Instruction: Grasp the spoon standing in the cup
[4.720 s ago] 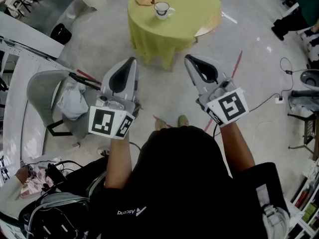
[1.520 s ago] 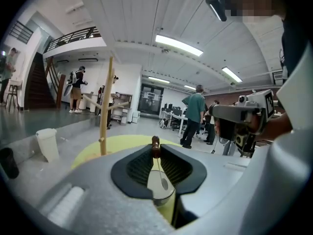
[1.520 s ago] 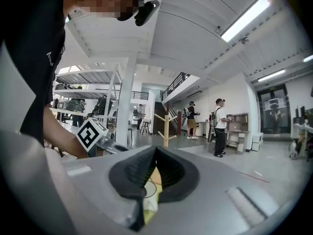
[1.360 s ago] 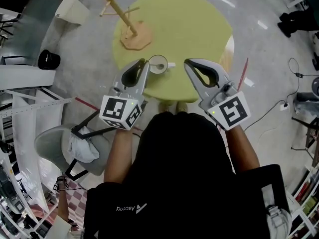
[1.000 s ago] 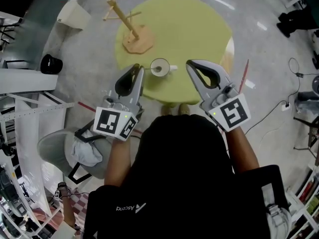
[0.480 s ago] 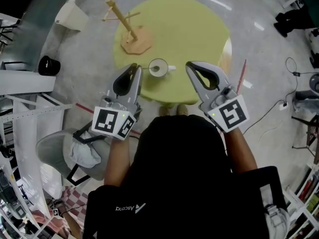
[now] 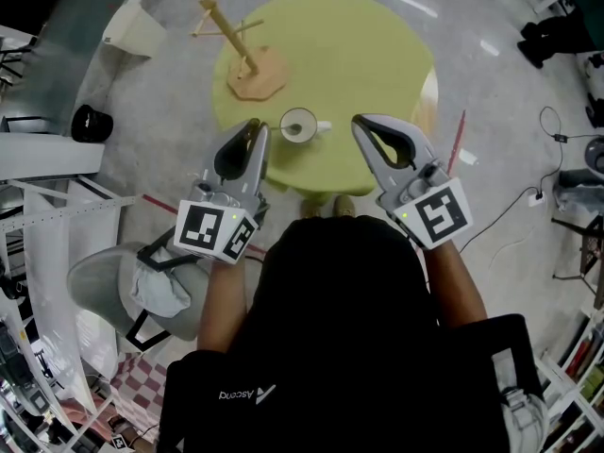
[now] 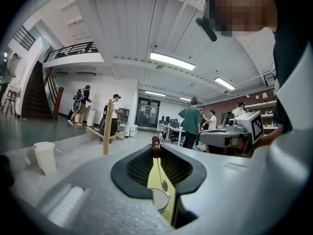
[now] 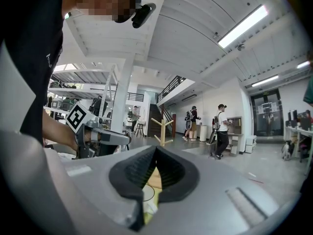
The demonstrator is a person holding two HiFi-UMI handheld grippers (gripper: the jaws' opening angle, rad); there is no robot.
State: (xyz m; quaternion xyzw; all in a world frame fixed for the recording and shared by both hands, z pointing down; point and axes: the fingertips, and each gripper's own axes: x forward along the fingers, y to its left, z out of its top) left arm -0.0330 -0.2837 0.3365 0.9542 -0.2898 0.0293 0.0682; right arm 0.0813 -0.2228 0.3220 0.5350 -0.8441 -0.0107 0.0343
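Note:
A white cup (image 7: pixel 300 125) stands near the front edge of the round table with the yellow-green cloth (image 7: pixel 359 55). The spoon (image 7: pixel 291 130) stands in it. My left gripper (image 7: pixel 255 124) hovers just left of the cup, apart from it, its jaws shut and empty. My right gripper (image 7: pixel 357 121) hangs to the right of the cup, also shut and empty. In the left gripper view the cup (image 8: pixel 159 199) and the thin spoon (image 8: pixel 164 186) show through the slit behind the closed tips of the left gripper (image 8: pixel 155 151). In the right gripper view the right gripper (image 9: pixel 155 149) has its jaws meeting at the tips.
A wooden mug tree (image 7: pixel 247 64) stands on the table's far left. On the floor are a white bin (image 7: pixel 137 26), a black object (image 7: pixel 92 123), a grey chair with cloth (image 7: pixel 113 281) at my left, and cables (image 7: pixel 528 187) at the right. People stand far off in the hall.
The person has walked up to the table. About a second ago the left gripper drew back leftward from the cup. Over the last half second almost nothing moved.

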